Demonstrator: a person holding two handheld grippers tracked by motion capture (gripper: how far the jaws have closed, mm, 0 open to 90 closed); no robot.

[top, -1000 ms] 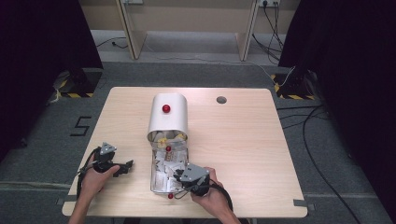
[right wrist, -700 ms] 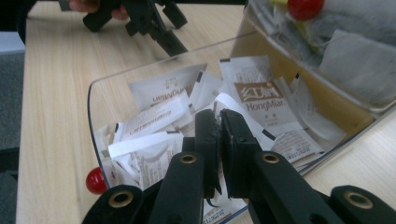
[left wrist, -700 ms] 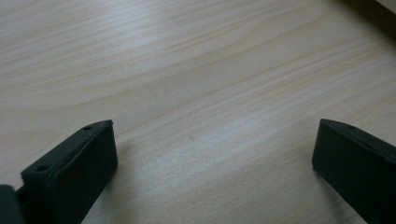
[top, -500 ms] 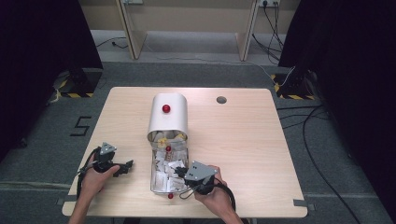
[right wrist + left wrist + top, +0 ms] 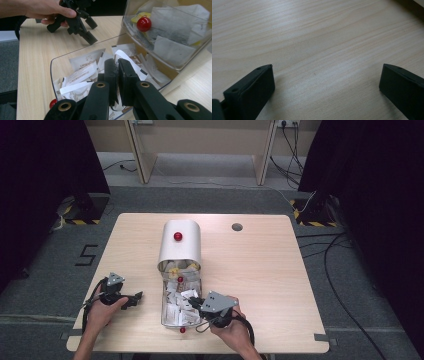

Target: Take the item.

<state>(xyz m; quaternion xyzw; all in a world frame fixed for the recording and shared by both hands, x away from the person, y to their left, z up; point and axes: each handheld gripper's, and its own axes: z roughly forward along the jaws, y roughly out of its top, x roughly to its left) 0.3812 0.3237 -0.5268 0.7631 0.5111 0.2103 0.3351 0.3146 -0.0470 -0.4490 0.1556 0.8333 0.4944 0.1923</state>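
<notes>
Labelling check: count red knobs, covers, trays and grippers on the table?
Red knobs: 3
White cover: 1
Clear tray: 1
Grippers: 2 (left gripper, right gripper shut on a sachet)
Total: 7

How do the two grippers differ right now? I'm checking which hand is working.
The right gripper has its jaws shut on a white paper packet over the clear tray; the left gripper has its jaws wide open with nothing between them. The right one reaches into the tray's packets; the left one sits over bare table, apart from the tray. Both are black and hand-held.
</notes>
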